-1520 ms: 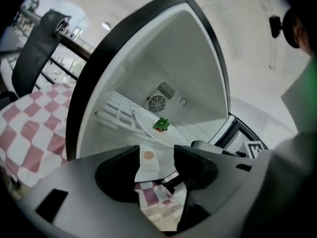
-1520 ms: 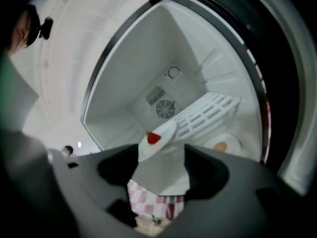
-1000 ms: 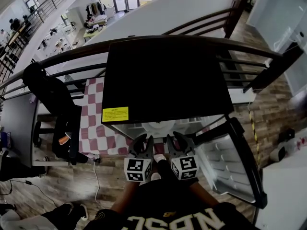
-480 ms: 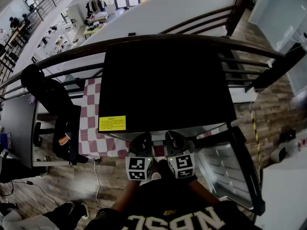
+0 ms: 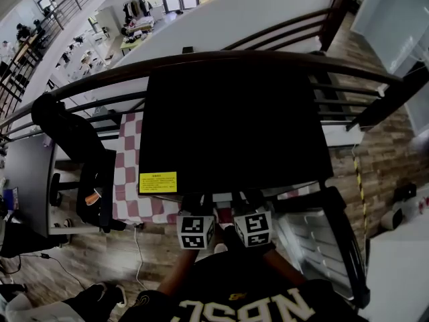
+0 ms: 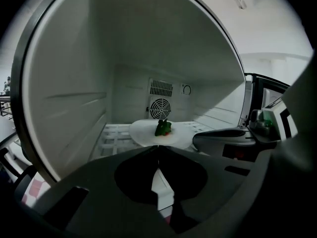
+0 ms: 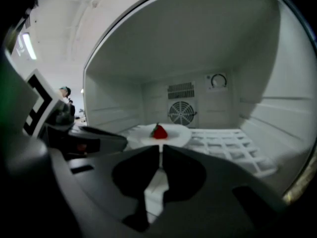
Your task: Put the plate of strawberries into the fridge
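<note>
A white plate (image 6: 146, 136) with one red strawberry (image 6: 163, 128) rests on the wire shelf inside the open fridge, in front of the round fan. In the right gripper view the plate (image 7: 174, 133) and strawberry (image 7: 159, 131) sit just beyond the jaw tips. My left gripper (image 6: 158, 148) is shut, nothing between its jaws. My right gripper (image 7: 161, 150) has its jaws closing to a thin slit, also empty. In the head view both grippers (image 5: 196, 205) (image 5: 247, 203) sit side by side at the fridge's mouth, under its black top (image 5: 231, 123).
The fridge door (image 5: 328, 247) hangs open to the right. A wire shelf (image 7: 223, 143) covers the fridge floor. A dark railing (image 5: 100, 86) curves behind the fridge. A chequered cloth (image 5: 127, 180) and a chair with a dark jacket (image 5: 74, 139) stand at the left.
Both grippers have let go of the plate, drawn back a little toward me and shut their jaws. The plate stays on the shelf.
</note>
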